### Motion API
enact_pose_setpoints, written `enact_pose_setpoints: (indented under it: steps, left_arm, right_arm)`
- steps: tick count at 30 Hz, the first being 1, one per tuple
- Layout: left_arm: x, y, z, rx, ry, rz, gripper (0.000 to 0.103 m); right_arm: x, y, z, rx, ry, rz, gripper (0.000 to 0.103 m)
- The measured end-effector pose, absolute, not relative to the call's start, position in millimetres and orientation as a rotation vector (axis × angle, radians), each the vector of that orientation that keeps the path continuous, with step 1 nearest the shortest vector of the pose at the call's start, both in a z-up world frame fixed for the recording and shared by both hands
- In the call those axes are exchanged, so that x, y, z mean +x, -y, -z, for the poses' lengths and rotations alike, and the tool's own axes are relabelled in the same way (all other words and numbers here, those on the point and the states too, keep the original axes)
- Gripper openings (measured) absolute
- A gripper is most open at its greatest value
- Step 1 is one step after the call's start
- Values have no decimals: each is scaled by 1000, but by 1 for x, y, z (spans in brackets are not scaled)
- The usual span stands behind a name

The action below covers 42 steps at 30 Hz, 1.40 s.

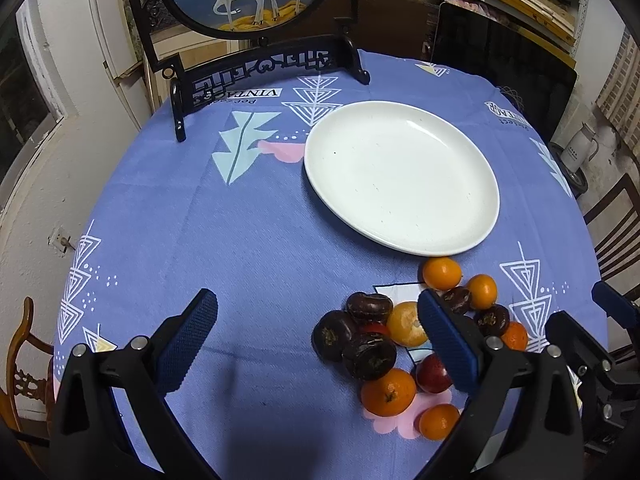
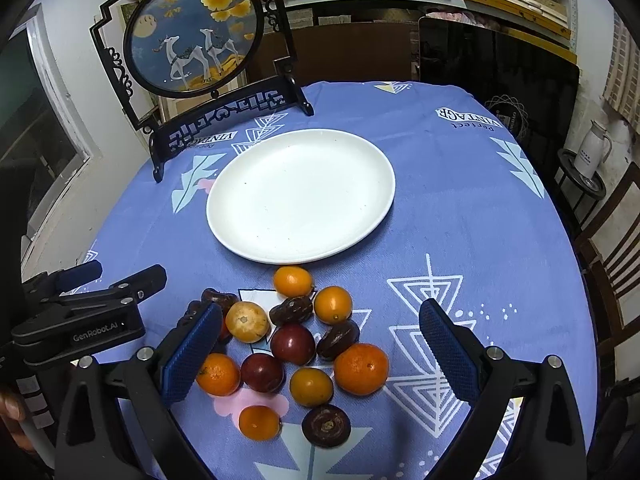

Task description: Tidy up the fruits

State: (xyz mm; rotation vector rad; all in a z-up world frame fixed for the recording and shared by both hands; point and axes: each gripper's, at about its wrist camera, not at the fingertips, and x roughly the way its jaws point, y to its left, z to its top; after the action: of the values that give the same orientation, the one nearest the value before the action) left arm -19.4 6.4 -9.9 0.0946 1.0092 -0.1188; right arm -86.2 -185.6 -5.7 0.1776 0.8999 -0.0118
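Observation:
A pile of small fruits (image 2: 292,344) lies on the blue tablecloth just in front of an empty white plate (image 2: 300,196): several oranges such as a big one (image 2: 361,368), dark red plums (image 2: 292,343) and dark brown wrinkled fruits (image 2: 326,426). In the left wrist view the same pile (image 1: 400,336) sits at the lower right, below the plate (image 1: 400,176). My left gripper (image 1: 316,340) hangs open, left of the pile, its right finger over the fruits. My right gripper (image 2: 320,352) is open above the pile, holding nothing.
A black-framed round deer picture on a stand (image 2: 196,40) rises at the table's far left edge. Dark wooden chairs (image 2: 612,264) flank the right side, and a white jug (image 2: 594,148) sits on a stool. Shelves line the back wall.

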Motion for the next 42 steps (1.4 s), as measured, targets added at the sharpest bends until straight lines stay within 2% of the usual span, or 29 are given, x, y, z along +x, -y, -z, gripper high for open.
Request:
enact_pose_setpoints:
  steps: [18,28,33,35,39,40,42]
  left_arm:
    - [-22,-16,18,109,-1016,160,98]
    - [-58,-38,41,202,-1068,316,98]
    - [-75,-26,55,272,-1100,405,98]
    - [-80,-20,60,283,-1113,428,98]
    - [-80,-13,68,256,-1148,455,98]
    - [-79,-11,70,247,-1157,462,98]
    - [-78,-7,73,240,-1166,470,98]
  right_arm:
    - [-93,191,14,167,-918,-30,99]
    - [-150,203,73,13,-1108,-216,99]
    - [-149,188,90,-66,-1133,-242,99]
    - [-145,179,95,-94,-1138,-267,92]
    - [-135,170,103,-139,-1165,-289,85]
    - [-133,169,105,-138,-1171,-301,78]
    - [-129,168,108,-120,-1187,-331,48]
